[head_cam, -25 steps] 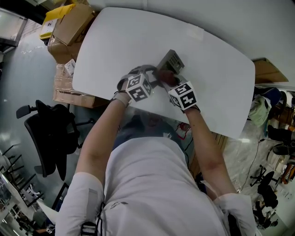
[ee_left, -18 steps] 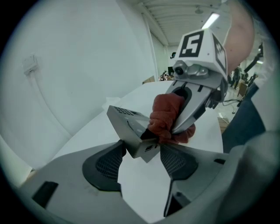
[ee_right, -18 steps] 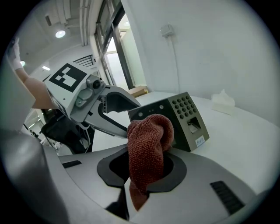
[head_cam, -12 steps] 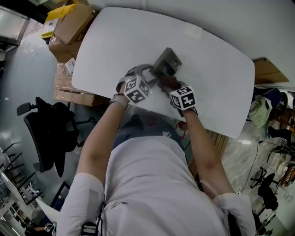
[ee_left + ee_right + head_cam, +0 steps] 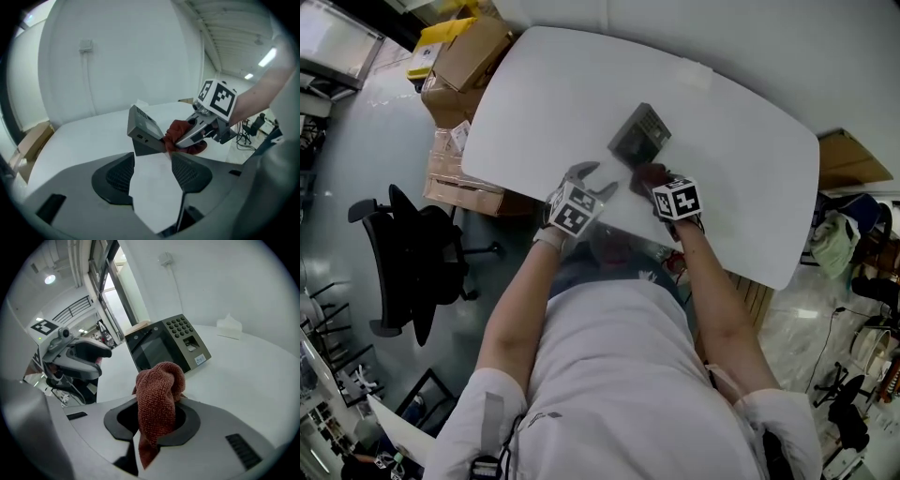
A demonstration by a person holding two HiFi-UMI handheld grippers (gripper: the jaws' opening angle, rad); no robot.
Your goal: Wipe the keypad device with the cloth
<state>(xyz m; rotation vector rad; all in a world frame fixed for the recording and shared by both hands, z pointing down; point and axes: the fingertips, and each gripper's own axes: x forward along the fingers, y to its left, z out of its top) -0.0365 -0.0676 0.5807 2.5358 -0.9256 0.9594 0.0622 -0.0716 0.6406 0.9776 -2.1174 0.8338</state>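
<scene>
Standing about midway between the far and near edges of the table (image 5: 534, 103), the keypad device (image 5: 639, 133) is angled so that you can hardly make out its keys in the left gripper view. Your left gripper (image 5: 152, 174) has just been opening its jaws. They are spread wide over bare table with nothing between them. Your right gripper (image 5: 152, 420) pinches the red cloth (image 5: 157, 390), which hides the device's near bottom edge. In the head view the cloth is mostly covered by that gripper.

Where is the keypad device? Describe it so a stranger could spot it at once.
Start at the big white table. Near its middle stands the keypad device, a grey wedge-shaped box. Unlike the soft red-brown cloth next to it, it has a dark screen and a button grid on its sloped face.
</scene>
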